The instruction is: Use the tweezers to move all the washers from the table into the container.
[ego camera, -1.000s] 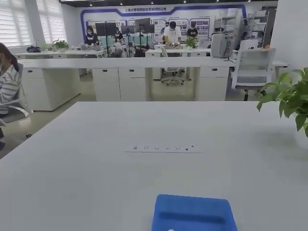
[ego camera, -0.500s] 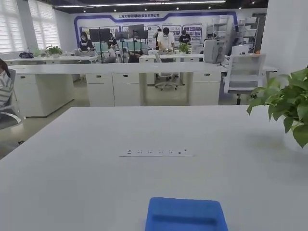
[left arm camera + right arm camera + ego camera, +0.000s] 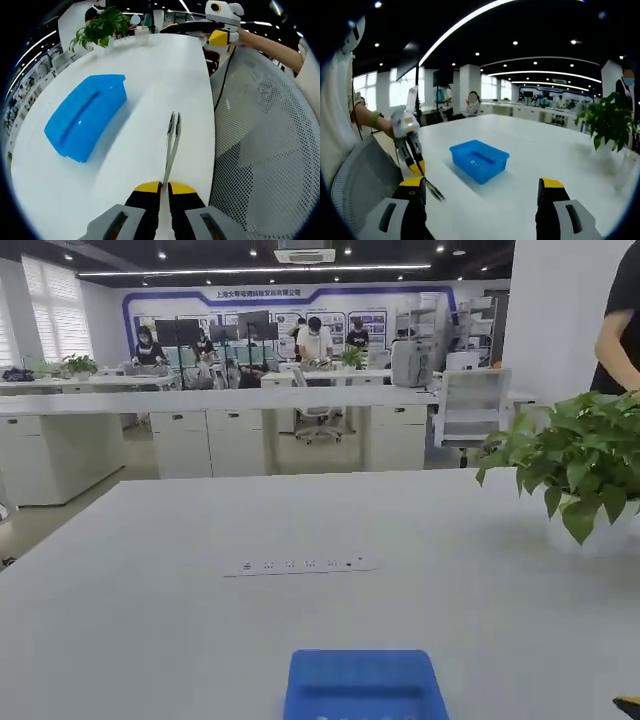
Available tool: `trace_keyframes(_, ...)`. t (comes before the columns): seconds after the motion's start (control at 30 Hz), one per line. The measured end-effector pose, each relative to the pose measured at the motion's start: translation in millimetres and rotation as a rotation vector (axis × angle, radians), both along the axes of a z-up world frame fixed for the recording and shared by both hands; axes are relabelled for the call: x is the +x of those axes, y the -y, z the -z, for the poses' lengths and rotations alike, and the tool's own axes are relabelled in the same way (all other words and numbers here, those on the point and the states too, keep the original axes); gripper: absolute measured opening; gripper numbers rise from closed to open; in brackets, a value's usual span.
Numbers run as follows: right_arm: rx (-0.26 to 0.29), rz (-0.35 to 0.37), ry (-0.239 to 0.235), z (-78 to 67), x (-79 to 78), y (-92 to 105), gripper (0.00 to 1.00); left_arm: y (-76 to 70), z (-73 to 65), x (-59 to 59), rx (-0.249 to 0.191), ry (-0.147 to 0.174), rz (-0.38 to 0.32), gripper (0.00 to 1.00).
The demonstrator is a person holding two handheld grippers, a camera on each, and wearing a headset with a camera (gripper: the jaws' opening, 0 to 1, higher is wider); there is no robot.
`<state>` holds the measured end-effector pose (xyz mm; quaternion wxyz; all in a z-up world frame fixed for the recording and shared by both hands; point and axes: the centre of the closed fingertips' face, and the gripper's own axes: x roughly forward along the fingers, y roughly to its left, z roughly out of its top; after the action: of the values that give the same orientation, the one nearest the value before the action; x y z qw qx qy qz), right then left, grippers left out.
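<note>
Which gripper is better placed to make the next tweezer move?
Left. The left gripper is shut on the tweezers, their tips over the table beside the blue container. The right gripper is open and empty.

Left gripper, right gripper: black fingers, yellow tips.

glossy plastic container (tweezers probably metal)

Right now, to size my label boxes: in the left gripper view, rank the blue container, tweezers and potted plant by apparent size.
1. blue container
2. tweezers, long but thin
3. potted plant, farther away, so real size unsure
</note>
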<state>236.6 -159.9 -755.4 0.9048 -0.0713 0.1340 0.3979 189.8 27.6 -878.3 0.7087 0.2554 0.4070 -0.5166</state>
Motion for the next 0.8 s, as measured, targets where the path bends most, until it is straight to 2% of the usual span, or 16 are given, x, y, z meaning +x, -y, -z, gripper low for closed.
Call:
trace_keyframes(0.07, -0.001, 0.006, 0.004, -0.1, 1.0, 1.5, 0.91, -2.0, -5.7, 4.7, -0.030, 0.052, -0.041, 0.18)
trace_keyframes(0.13, 0.006, 0.010, 0.003, -0.9, 1.2, 1.7, 0.91, -3.7, -14.1, 4.2, -0.077, 0.055, -0.108, 0.23)
trace_keyframes(0.2, 0.007, 0.011, 0.005, -1.6, 1.6, 2.1, 0.91, -5.4, -31.3, 10.8, -0.176, 0.090, -0.224, 0.29)
trace_keyframes(0.3, 0.007, 0.010, 0.013, -2.7, 2.1, 2.4, 0.92, -11.5, -56.8, 19.8, -0.318, 0.132, -0.395, 0.53)
trace_keyframes(0.37, 0.009, 0.016, 0.015, -2.6, 3.4, 4.4, 0.92, -18.8, -73.4, 25.0, -0.375, 0.192, -0.466, 0.63)
trace_keyframes(0.5, 0.022, 0.033, 0.013, -4.0, 5.0, 6.5, 0.93, -27.6, -99.6, 27.7, -0.448, 0.289, -0.553, 0.70)
trace_keyframes(0.57, 0.018, 0.037, 0.010, -3.4, 5.2, 6.6, 0.94, -33.5, -114.8, 32.5, -0.490, 0.369, -0.611, 0.75)
trace_keyframes(0.6, 0.013, 0.037, 0.011, -3.0, 5.1, 6.6, 0.95, -34.2, -124.2, 34.3, -0.528, 0.405, -0.637, 0.77)
trace_keyframes(0.67, 0.008, 0.039, 0.016, -3.2, 5.5, 7.3, 0.95, -39.1, -134.5, 38.5, -0.560, 0.454, -0.694, 0.83)
trace_keyframes(0.7, 0.009, 0.043, 0.017, -3.6, 6.2, 8.0, 0.95, -41.0, -138.7, 39.8, -0.573, 0.475, -0.712, 0.85)
trace_keyframes(0.73, 0.020, 0.051, 0.016, -4.5, 7.5, 9.7, 0.95, -41.9, -145.7, 42.1, -0.596, 0.516, -0.724, 0.89)
trace_keyframes(0.8, 0.033, 0.069, 0.013, -4.6, 10.1, 13.9, 0.95, -42.6, -156.3, 43.0, -0.640, 0.576, -0.735, 0.98)
